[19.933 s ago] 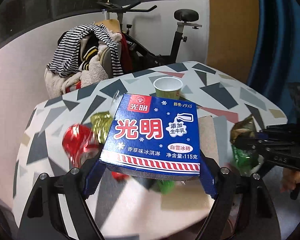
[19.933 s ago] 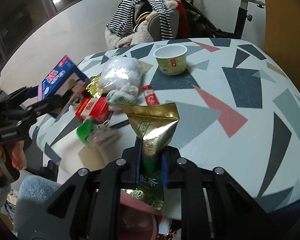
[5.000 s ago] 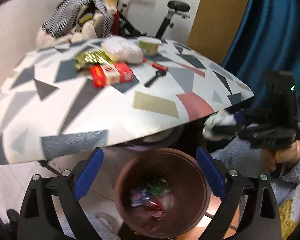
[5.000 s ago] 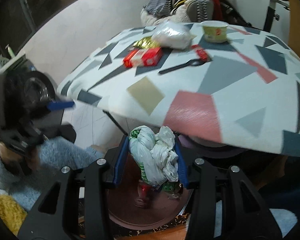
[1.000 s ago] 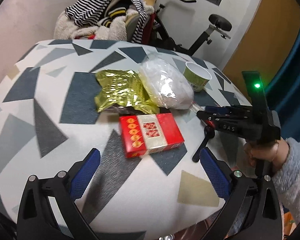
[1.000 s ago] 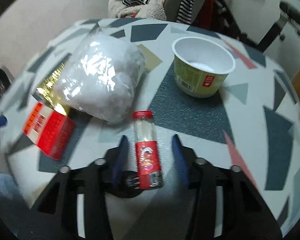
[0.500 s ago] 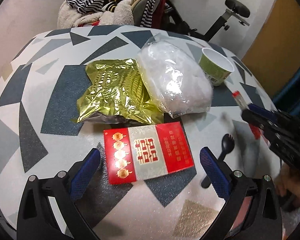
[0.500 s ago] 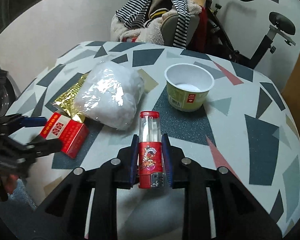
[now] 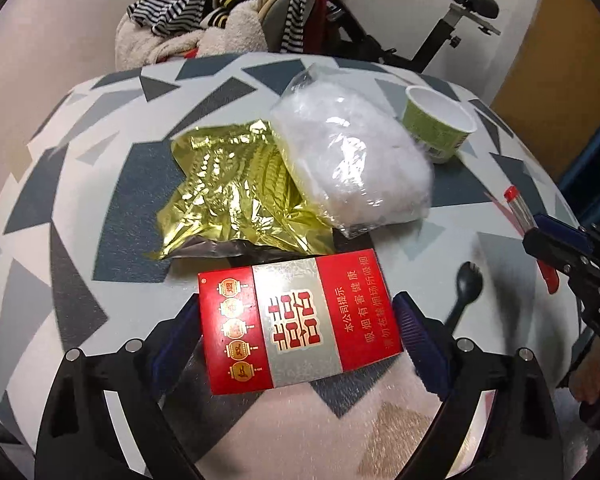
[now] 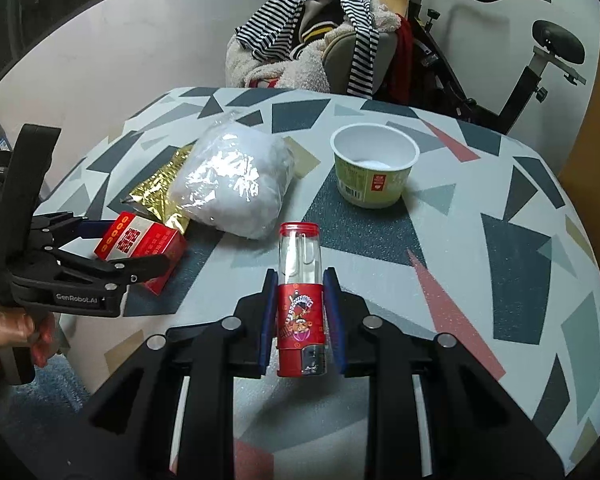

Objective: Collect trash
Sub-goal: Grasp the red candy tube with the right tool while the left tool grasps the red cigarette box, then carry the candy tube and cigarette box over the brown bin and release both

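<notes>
Nearest to me, the right gripper (image 10: 302, 316) has its fingers pinched on a red-capped clear tube (image 10: 300, 284), gripped round the printed red lower half and carried a little above the patterned table (image 10: 500, 240), so that piece looks ready to go to wherever the trash is being gathered, which neither view shows. The left gripper (image 9: 300, 332) has its blue pads either side of the red cigarette pack (image 9: 296, 320); from the right-hand view the fingers straddle the pack, but I cannot tell whether they are pressing it yet. To do this step well I would close squarely on the pack's two short ends, low enough that the box does not tip out, and lift straight up so it does not drag the gold foil bag (image 9: 236, 192) lying just behind it. Beside the pack lies a black plastic spork (image 9: 462, 292), flat and thin, likely awkward to pinch. Beyond the foil bag, resting partly on it, is a clear bag of white stuffing (image 9: 352, 160), soft and bulky, and farthest out stands a green paper cup (image 10: 374, 170), upright and apart from the rest. Counting: one tube, one pack, one spork, one foil bag, one clear bag, one cup
</notes>
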`<state>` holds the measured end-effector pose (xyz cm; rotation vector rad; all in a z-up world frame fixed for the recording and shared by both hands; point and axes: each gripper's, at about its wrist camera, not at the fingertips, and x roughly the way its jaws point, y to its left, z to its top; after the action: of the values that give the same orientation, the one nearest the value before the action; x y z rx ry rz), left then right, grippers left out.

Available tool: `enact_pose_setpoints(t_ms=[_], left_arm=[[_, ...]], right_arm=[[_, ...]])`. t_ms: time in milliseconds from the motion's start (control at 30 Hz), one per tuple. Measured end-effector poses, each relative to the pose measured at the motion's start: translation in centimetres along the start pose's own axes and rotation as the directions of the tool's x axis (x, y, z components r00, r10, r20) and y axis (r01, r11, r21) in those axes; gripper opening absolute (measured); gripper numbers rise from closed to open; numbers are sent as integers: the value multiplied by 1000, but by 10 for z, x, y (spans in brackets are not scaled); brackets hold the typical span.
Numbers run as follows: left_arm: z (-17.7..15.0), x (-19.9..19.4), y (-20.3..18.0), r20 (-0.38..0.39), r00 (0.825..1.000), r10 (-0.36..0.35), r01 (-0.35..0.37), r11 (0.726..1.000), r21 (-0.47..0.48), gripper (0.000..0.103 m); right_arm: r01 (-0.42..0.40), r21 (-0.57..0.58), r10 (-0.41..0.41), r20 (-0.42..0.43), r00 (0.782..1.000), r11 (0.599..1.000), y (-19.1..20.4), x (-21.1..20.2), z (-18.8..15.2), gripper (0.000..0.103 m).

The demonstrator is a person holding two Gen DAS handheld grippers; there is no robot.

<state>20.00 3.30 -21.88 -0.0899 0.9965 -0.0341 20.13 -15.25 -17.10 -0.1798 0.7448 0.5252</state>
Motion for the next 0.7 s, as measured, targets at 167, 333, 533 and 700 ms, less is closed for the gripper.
enact_pose_setpoints(t_ms=[167,333,533,700], left_arm=[[-6,-29,-4,36,999,-22,21,1000,18,91],[-18,-60,-6,78,996,-34,31,999,43,91],[-44,-97,-9,142,988,-66,56,996,73,91],[-71,-122,-8,186,978,-93,75,992,104,91]], right_arm=[[-7,-9,7,17,1000,1000,4,-16,-1,26],[-13,-32,14,25,1000,999,12,-33,-8,26],[-23,-39,25,29,999,999,20,-48,-21,26],[-38,-45,40,28,999,998,29,-61,-38,26]])
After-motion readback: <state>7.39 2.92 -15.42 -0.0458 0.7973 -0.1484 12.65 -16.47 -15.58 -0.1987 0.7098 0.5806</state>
